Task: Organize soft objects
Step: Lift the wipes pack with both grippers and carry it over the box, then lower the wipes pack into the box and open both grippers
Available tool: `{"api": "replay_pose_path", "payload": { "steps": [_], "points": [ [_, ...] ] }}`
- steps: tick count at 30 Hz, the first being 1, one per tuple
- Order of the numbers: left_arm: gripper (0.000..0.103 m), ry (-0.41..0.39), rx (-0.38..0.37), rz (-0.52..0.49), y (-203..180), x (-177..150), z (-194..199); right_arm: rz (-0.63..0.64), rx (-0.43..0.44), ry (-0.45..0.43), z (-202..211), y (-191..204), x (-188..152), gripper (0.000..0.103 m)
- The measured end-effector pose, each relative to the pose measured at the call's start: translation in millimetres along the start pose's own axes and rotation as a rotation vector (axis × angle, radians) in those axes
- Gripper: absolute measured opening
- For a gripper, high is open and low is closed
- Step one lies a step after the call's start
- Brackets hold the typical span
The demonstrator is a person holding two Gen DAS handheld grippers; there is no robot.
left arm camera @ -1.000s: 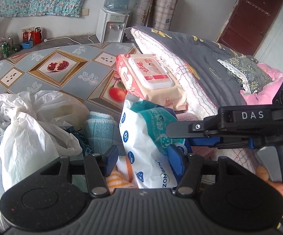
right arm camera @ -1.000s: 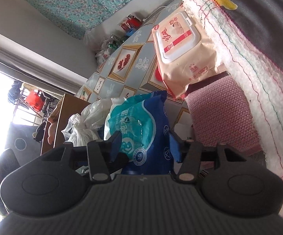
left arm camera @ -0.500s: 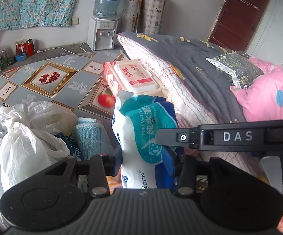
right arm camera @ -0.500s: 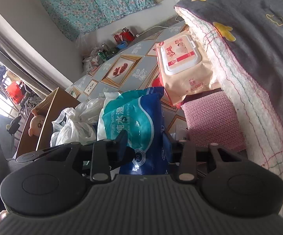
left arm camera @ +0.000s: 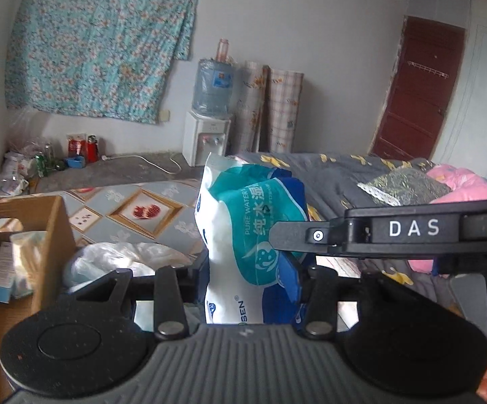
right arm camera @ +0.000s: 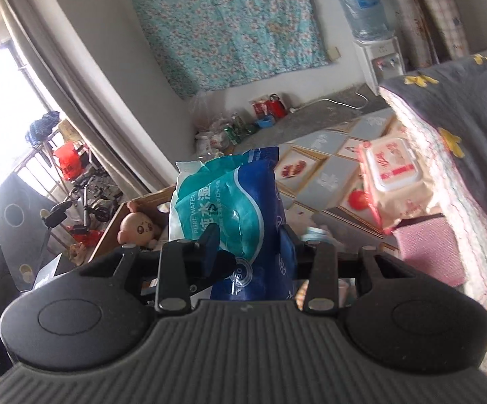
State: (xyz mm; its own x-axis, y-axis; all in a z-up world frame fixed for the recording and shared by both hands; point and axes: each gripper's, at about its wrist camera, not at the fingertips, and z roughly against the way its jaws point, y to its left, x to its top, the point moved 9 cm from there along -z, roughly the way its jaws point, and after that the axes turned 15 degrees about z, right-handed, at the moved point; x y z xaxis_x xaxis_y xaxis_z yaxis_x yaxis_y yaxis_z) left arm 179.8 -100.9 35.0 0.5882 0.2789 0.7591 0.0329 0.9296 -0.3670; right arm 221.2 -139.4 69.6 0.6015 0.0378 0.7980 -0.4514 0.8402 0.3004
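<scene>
Left wrist view shows both grippers, left (left arm camera: 253, 279) and right (right arm camera: 248, 242), with fingers clamped on one wipes pack (left arm camera: 253, 232), held upright above the floor beside the box (left arm camera: 46, 232), likely its destination.

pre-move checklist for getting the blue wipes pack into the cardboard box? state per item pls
1. Left gripper jaws closed on wipes pack: ok.
2. Right gripper jaws closed on the same pack: ok.
3. Pack lifted off the patterned mat: ok.
4. Cardboard box in view, open top: ok.
5. Free room in box beside the doll: cannot tell.
6. White plastic bag below the path, snag risk: cannot tell.
</scene>
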Motion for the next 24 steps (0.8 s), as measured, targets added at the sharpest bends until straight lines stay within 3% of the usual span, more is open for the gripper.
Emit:
{"api": "replay_pose_path", "payload": {
  "steps": [6,10,13,18,24],
  "points": [
    [0.045,-0.073,0.118,0.077,78,33,54,0.070,0.167,0.021,-42,96,26,0.039],
    [0.045,-0.056,0.208,0.117,142,47,77,0.075,0.271,0.094,-87,158,31,0.040],
    [0.045,0.006,0.257,0.165,191,48,80,0.079,0.309,0.174,-126,196,23,0.040],
    [0.045,0.159,0.280,0.256,254,36,55,0.094,0.282,0.289,-180,231,-5,0.040],
    [0.044,0.371,0.224,0.339,299,6,9,0.096,0.221,0.335,-204,212,-26,0.040]
  ]
}}
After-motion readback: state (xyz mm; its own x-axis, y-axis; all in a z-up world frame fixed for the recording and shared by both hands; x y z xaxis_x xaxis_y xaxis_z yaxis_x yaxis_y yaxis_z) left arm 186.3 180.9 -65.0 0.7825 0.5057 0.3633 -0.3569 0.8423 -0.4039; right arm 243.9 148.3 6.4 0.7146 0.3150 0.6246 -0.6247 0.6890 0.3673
